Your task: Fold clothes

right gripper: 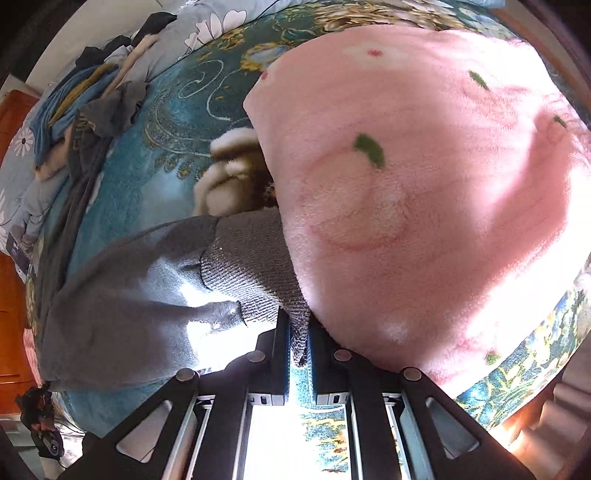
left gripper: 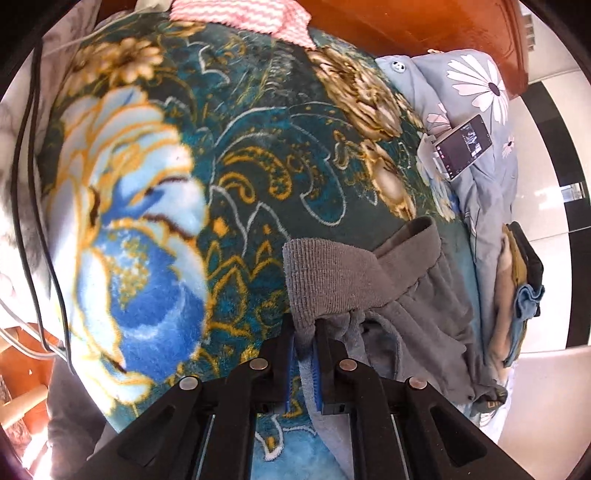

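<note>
A teal blanket [left gripper: 258, 155] with gold and blue flowers covers the bed and fills most of both views. Only the right wrist view shows the pink fleece blanket [right gripper: 424, 177], which lies over the teal one and takes up the whole right half of that picture; its near edge runs just beside the gripped cloth. Only the left wrist view shows the wooden headboard [left gripper: 424, 26], a pink zigzag cloth [left gripper: 240, 14] at the far edge, the grey daisy-print quilt [left gripper: 476, 92] along the bed's right side, and a phone [left gripper: 463, 146] resting on it. Past the quilt, white floor is visible, so the bed edge lies close on that side.

The grey garment [left gripper: 369, 288] lies on the teal blanket, its ribbed band raised. The left gripper [left gripper: 304, 354] has its fingers pinched narrowly on one end of that ribbed band. The right gripper [right gripper: 298, 343] likewise has its fingers clamped on ribbed grey knit, with the rest of the garment trailing off to the left in that view.

A pile of clothes [right gripper: 85, 103] sits near the bed's edge, well apart from both grippers. Bare teal blanket lies open to the left of the left gripper.
</note>
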